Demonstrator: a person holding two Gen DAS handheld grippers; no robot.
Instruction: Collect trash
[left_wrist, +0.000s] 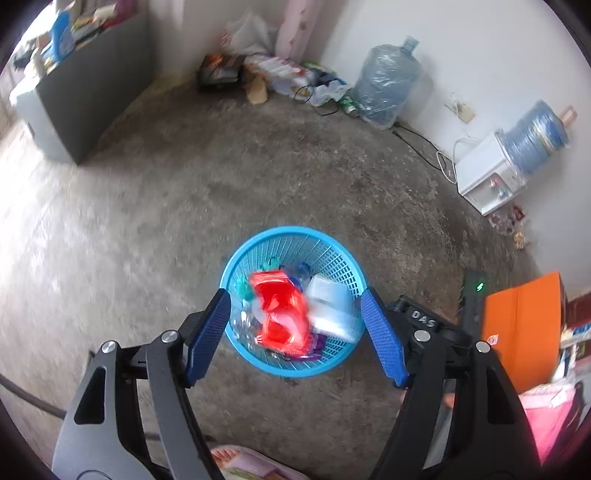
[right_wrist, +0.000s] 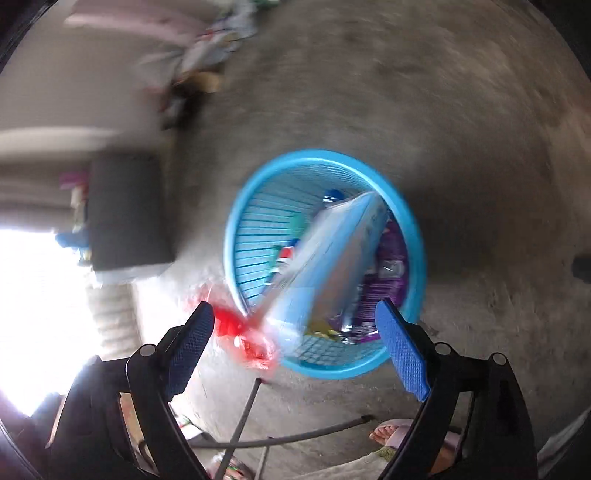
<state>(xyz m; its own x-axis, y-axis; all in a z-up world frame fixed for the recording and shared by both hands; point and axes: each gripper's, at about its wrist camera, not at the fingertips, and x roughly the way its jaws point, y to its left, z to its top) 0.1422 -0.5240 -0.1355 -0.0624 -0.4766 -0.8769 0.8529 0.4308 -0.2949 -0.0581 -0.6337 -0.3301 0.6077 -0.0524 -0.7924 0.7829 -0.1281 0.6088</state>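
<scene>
**Both grippers spread above the blue basket, trash blurred between the fingers**

Left wrist view: The left gripper (left_wrist: 295, 328) is seen with its two blue-padded fingers (left_wrist: 207, 336) wide apart, nothing clamped between them. One blue mesh basket (left_wrist: 291, 236) stands on the concrete floor (left_wrist: 184, 192), well apart from the walls, with bare floor open on every side of its rim. Inside its rim area a red wrapper (left_wrist: 282, 314) and a pale blue-white packet (left_wrist: 328, 302) are seen, both blurred; whether they rest in the basket or are in the air cannot be told. A purple wrapper (left_wrist: 314, 345) is half hidden beneath them. Two water jugs are counted along the far wall: one on the floor (left_wrist: 388, 81), one on a white dispenser (left_wrist: 487, 173). An orange box (left_wrist: 521, 325) is cut off at the right edge.

Right wrist view: The right gripper (right_wrist: 295, 343) is likewise held open, fingers (right_wrist: 402, 347) far apart and gripping nothing. The basket (right_wrist: 417, 229) is seen from above. The pale packet (right_wrist: 325, 258) is streaked across its near rim, and the red wrapper (right_wrist: 240, 332) is smeared just outside that rim by the left finger. The purple wrapper (right_wrist: 391, 266) lies against the right wall inside. A dark cabinet (right_wrist: 129, 210) is blurred at left.
</scene>
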